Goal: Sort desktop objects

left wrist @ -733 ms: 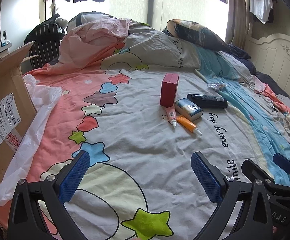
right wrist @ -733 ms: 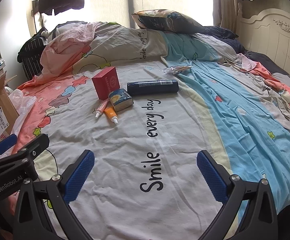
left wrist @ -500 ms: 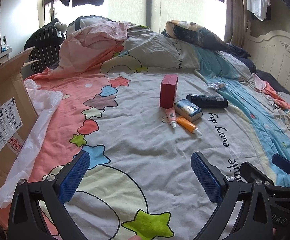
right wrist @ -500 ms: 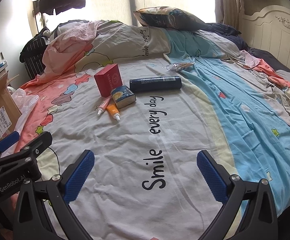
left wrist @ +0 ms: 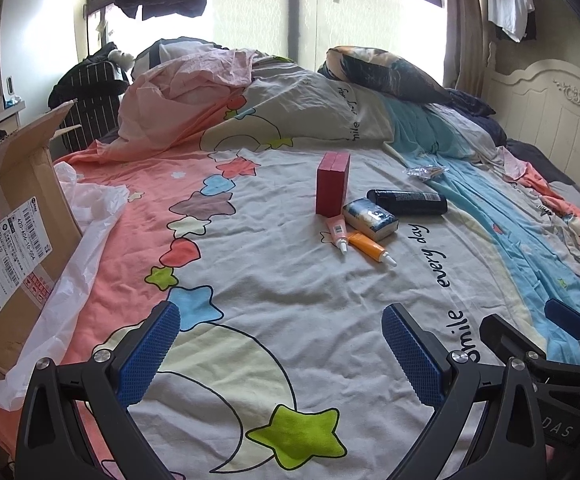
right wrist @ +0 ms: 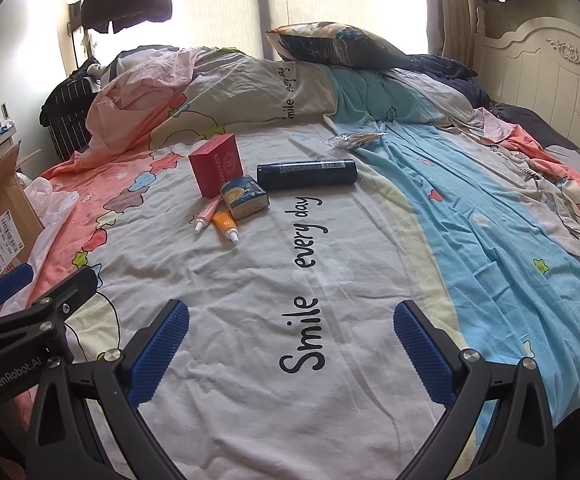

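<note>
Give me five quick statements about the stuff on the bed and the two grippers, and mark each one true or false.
1. The red box stands upright on the bed sheet. True.
2. The dark blue bottle stands upright. False: it lies on its side.
3. The left hand-held gripper holds the orange tube. False: it is open and empty, and the tube lies on the sheet.
4. The pink tube lies beside the orange tube. True.
5. The right hand-held gripper is shut. False: its jaws stand wide apart.
</note>
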`<state>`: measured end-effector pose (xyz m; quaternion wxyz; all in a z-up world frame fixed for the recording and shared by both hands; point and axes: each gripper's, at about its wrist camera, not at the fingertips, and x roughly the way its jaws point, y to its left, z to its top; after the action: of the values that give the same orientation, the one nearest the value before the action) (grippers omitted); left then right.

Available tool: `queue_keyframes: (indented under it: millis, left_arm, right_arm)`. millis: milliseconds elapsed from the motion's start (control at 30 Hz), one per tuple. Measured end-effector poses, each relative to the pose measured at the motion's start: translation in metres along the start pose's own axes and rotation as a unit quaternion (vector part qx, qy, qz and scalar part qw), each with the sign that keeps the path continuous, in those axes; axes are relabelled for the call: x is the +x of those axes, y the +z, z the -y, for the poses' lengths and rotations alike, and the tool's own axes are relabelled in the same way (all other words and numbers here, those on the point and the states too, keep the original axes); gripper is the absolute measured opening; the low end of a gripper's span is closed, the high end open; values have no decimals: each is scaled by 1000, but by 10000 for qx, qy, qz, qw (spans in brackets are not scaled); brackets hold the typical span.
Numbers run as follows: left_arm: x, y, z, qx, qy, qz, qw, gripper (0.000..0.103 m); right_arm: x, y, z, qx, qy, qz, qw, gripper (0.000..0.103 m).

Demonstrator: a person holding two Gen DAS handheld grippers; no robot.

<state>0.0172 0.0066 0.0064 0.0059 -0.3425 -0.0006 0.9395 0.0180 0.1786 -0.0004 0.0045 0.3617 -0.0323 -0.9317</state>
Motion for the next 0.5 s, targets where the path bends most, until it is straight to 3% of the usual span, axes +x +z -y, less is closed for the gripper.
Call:
queue_keyframes:
  millis: [500]
  left_arm:
    - [-11, -5, 7, 255, 88, 140, 9995, 103]
  right_arm:
    - [-9, -2, 2, 41, 46, 100, 9999, 103]
